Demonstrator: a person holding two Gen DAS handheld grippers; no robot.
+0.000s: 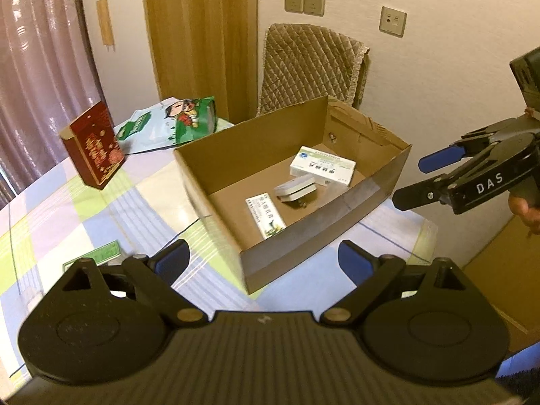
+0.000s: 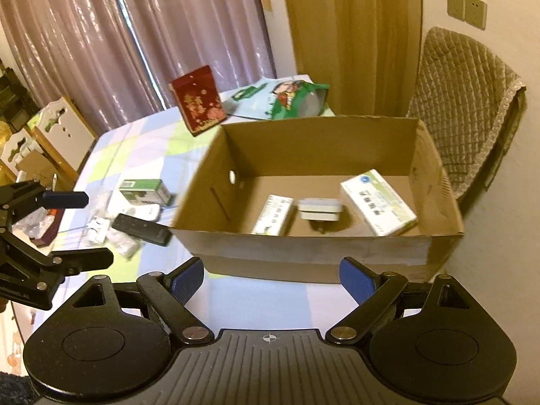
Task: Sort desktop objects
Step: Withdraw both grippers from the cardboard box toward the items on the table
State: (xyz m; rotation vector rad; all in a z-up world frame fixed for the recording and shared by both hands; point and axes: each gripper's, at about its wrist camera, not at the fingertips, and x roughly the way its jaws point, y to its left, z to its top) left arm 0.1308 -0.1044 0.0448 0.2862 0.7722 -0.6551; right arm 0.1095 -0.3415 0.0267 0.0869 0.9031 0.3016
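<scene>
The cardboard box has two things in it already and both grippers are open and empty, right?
Not quite. The cardboard box holds three things, as the right wrist view shows: a large white medicine box, a white adapter and a narrow medicine box. The rest holds: the left gripper and right gripper are open and empty.

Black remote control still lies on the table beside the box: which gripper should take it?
Probably the left gripper. In the right wrist view it hangs open on the same side as the black remote control, left of the brown cardboard box; the right gripper, also open, faces the box wall.
</scene>
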